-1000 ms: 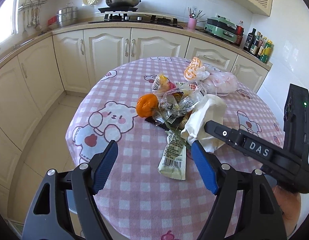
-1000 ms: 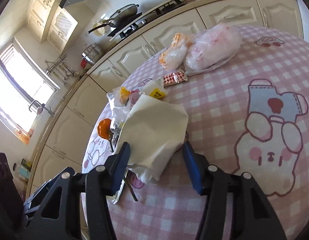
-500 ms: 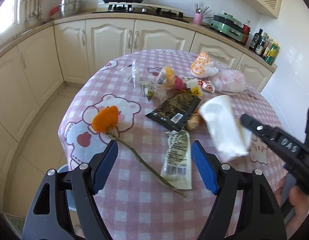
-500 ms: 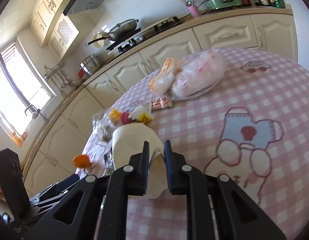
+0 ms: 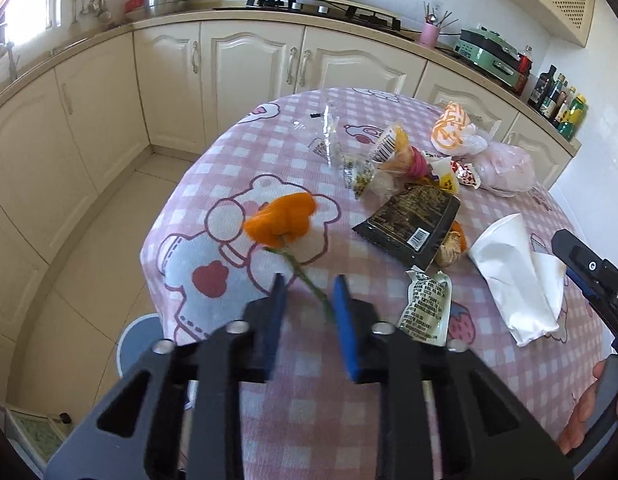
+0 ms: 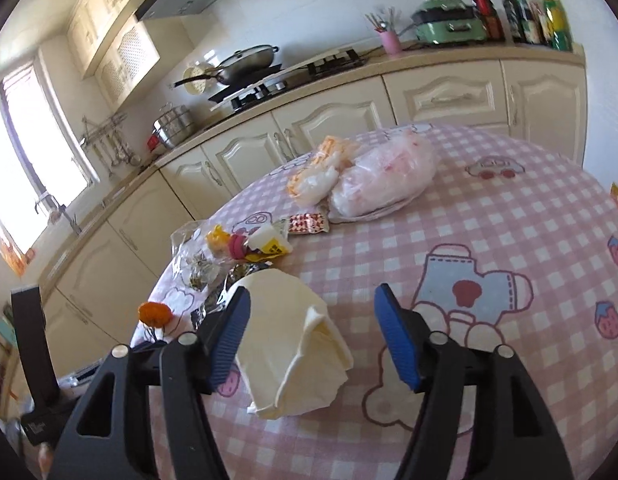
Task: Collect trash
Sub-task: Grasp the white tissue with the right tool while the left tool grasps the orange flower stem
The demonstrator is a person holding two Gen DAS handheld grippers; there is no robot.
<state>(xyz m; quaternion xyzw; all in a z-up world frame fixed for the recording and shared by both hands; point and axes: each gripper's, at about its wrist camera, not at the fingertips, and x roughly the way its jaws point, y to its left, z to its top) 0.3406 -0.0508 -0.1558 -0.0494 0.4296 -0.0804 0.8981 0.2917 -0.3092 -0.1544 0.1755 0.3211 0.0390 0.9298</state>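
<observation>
No legible text. Barcodes show on the black packet (image 5: 413,224) and the wrapper (image 5: 425,307) just beside it.

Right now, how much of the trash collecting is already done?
Nothing looks collected yet. In hand: the left hand-held gripper brackets the orange flower stem, not visibly clamped. The right hand-held gripper is open beside the white paper. Wrappers remain on the table.

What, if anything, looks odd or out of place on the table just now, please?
An orange flower lies among the wrappers, its stem running between the left claw's fingers. A black snack packet and a crumpled white paper bag also litter the tablecloth.
</observation>
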